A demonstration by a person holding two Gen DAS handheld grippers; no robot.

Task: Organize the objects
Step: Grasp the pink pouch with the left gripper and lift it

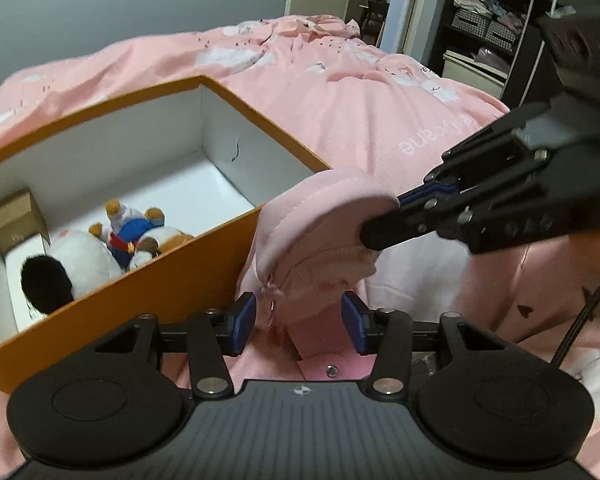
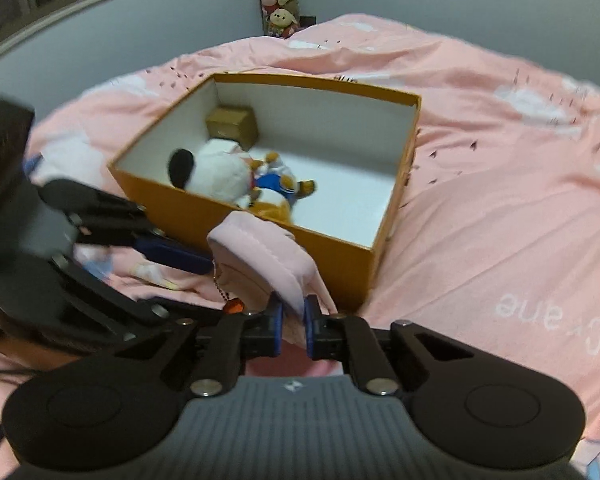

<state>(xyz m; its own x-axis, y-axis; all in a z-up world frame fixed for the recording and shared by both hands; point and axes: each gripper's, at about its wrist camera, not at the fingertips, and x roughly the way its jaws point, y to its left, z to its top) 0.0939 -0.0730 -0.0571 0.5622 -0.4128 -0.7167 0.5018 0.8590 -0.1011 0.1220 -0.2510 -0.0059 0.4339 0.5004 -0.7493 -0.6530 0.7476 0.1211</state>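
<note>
Right now my right gripper (image 2: 292, 322) has its jaws pinched tight on a fold of the pink pouch (image 2: 260, 260), so the soft fabric bunches up between the blue pads and rises forward from them. From the left wrist view the same right gripper (image 1: 380, 232) reaches in from the right and bites the upper flap of the pouch (image 1: 312, 232), which hangs lifted just above the pink bedspread (image 1: 340, 92).

My left gripper (image 1: 298, 322) sits directly below the pouch — its jaws stand wide, one blue pad on each side of the pouch's lower end, and neither pad presses on the cloth. A small ball chain with an orange charm (image 2: 233, 307) dangles from the pouch, close to my right gripper's left pad.

Just beside the pouch, on its far left side, is the orange box (image 1: 180, 276), open at the top and resting on the bed. Inside lie a white plush with a black ear (image 2: 216, 172), a smaller plush in blue (image 2: 276, 190) touching it, and a little brown carton (image 2: 232, 124) in the far corner. The pouch is outside the box, near its long wall.
</note>
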